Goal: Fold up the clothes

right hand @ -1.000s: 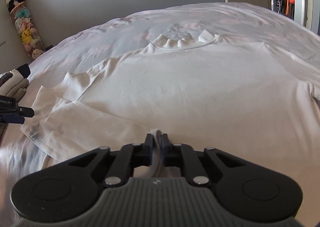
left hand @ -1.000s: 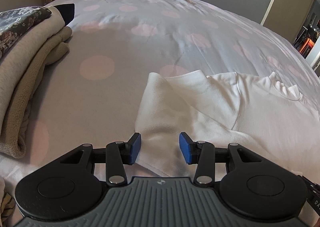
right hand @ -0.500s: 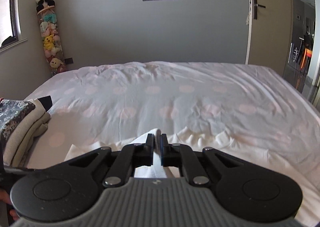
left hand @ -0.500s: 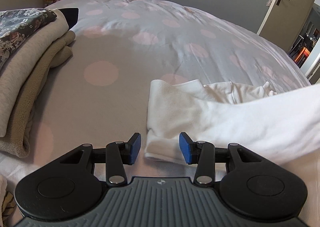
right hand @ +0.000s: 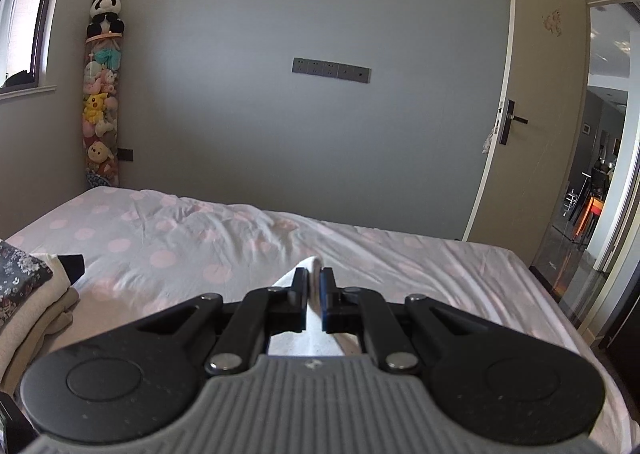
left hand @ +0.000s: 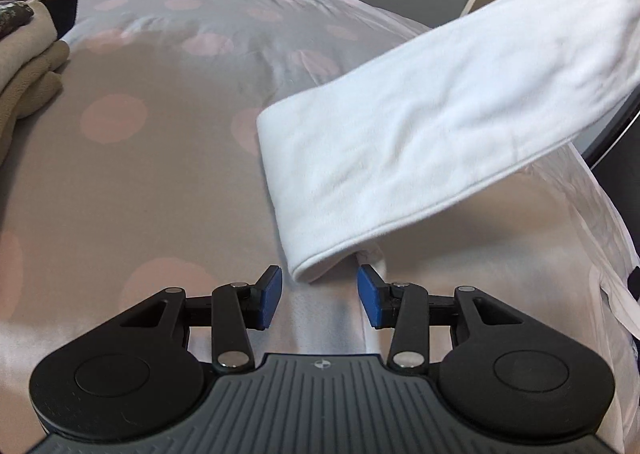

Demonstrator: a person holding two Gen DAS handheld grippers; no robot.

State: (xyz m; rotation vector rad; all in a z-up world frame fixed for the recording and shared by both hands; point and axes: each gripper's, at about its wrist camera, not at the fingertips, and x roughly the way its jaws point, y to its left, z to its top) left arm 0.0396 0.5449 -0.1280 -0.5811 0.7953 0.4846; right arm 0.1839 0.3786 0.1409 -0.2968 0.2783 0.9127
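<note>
The right claw [right hand: 315, 296] is gripping a pinch of the white cotton T-shirt [left hand: 420, 142], its jaws pressed together on a fold of cloth that is poking up between them. From this hold the garment is hanging as a long, taut band. In the left wrist view it is running from the upper right, where it is leaving the picture toward the raised right claw, down to a doubled, hemmed end just ahead of the left claw [left hand: 319, 296]. That end is sitting low over the grey bed sheet with pink dots [left hand: 132, 182], slightly left of centre in the gap between the blue pads [left hand: 269, 296], and no pad is touching it.

The left claw is standing half open and empty, tilted down toward the bed. Being right at the hanging end, it is the nearer one for the next grab; judging by the layout, it needs only a short push forward before closing. The band's long axis is lying diagonally, up and to the right from this claw. The right claw is pointing nearly level, over the bed toward the grey wall.

A stack of folded beige and floral clothes [left hand: 28, 66] is lying at the left edge of the bed, well apart from the shirt.
</note>
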